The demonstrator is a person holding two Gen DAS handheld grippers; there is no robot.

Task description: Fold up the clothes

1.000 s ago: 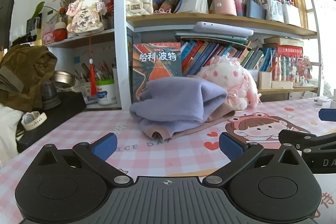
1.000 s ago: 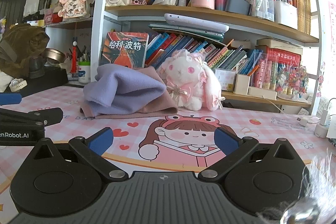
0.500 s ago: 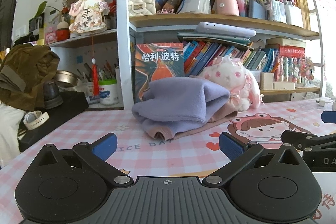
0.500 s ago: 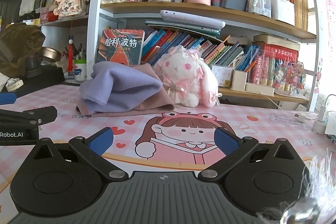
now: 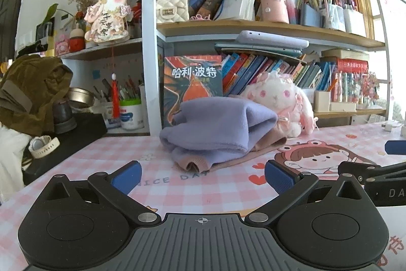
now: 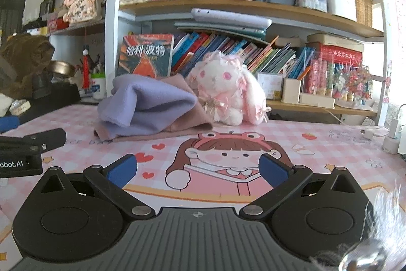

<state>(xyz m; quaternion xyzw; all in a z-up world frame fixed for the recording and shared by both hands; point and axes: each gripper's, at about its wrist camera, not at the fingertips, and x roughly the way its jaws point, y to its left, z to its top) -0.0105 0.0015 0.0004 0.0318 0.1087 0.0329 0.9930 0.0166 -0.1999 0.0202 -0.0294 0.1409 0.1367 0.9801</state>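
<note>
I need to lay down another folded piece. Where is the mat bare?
Bare: the mat right of the folded clothes, before the plush rabbit, around the girl print. Crowded: the shelves behind and the far left corner by the watch.

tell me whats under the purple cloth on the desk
A pinkish-brown garment lies under the purple cloth, its edges showing along the front and right. How far it extends underneath is hidden.

Bright daylight enters from the right edge of both views, washing out the far right. Fisheye distortion bends the bookshelf [image 5: 253,27] uprights near the edges. The blurred corners darken to black.
</note>
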